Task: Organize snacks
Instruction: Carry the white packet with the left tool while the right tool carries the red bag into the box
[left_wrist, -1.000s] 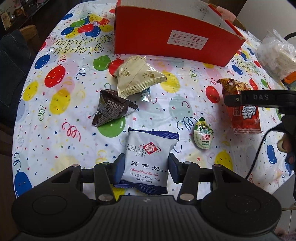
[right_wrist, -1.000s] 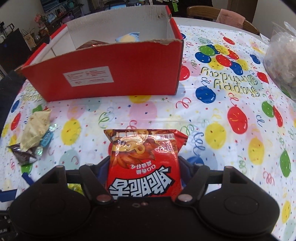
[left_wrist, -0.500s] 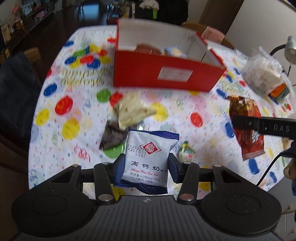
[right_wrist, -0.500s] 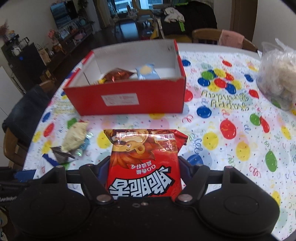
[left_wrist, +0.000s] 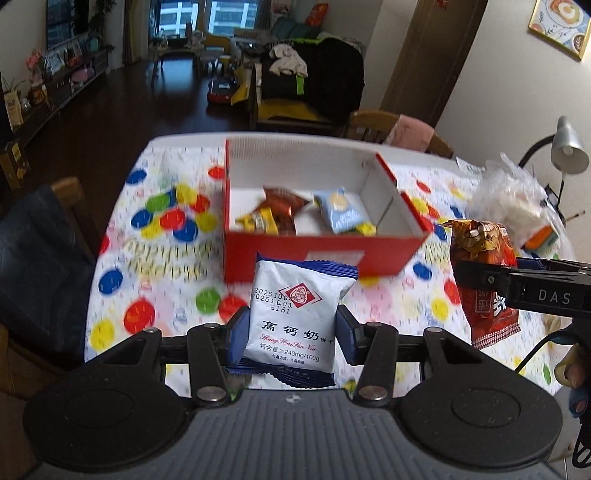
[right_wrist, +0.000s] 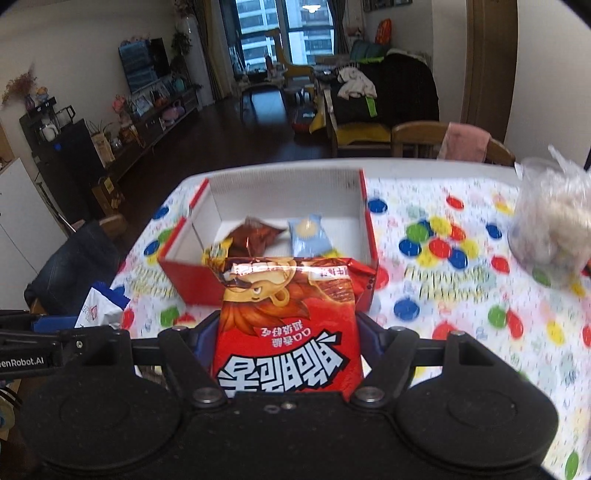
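My left gripper (left_wrist: 291, 334) is shut on a white and blue biscuit packet (left_wrist: 295, 314), held high above the table in front of the red box (left_wrist: 317, 254). My right gripper (right_wrist: 288, 343) is shut on a red snack bag (right_wrist: 288, 325), also held in the air before the red box (right_wrist: 273, 291); the bag also shows in the left wrist view (left_wrist: 484, 280). The box holds a brown packet (left_wrist: 282, 205), a yellow packet (left_wrist: 258, 221) and a light blue packet (left_wrist: 341, 210). The snacks left on the table are hidden below.
The table has a balloon-print cloth (left_wrist: 166, 236). A clear plastic bag (right_wrist: 550, 229) sits at the right, near a desk lamp (left_wrist: 569, 151). Wooden chairs stand behind the table (right_wrist: 443, 140) and at its left (left_wrist: 70, 199).
Both grippers have risen well above the table with their packets. The inside of the box has come into view, and the loose snacks on the cloth have dropped out of sight.
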